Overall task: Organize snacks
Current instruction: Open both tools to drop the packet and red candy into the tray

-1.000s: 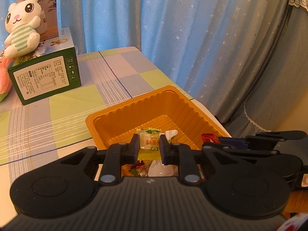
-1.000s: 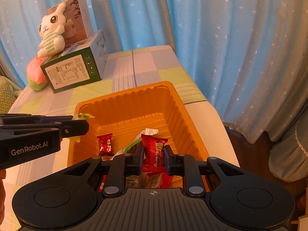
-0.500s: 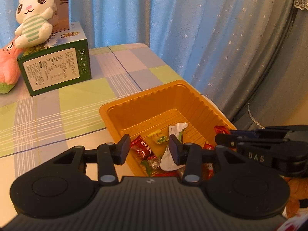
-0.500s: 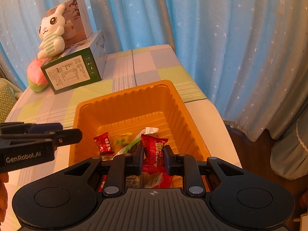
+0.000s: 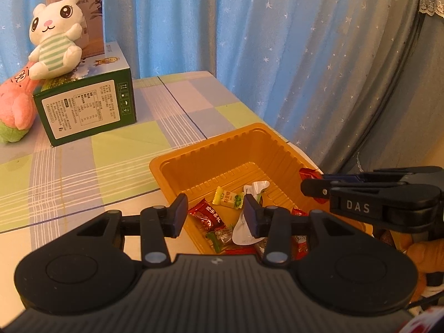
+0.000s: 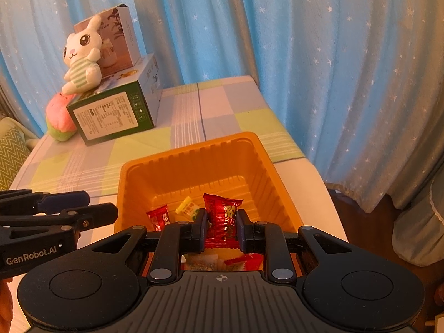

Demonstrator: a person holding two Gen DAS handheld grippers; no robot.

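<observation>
Fingers [image 6: 202,229] of the right gripper [image 6: 221,229] pinched a red snack packet [image 6: 222,219] above the orange tray [image 6: 191,155] on the desk [image 5: 83,161]; its lower end was hidden. Left gripper [image 5: 215,216] fingers stood parted, empty, over half-hidden wrapped snacks [image 5: 206,216].

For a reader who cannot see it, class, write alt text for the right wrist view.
The right gripper holds a red snack packet above an orange tray of wrapped sweets on a checked tablecloth, blue curtains behind.
</observation>
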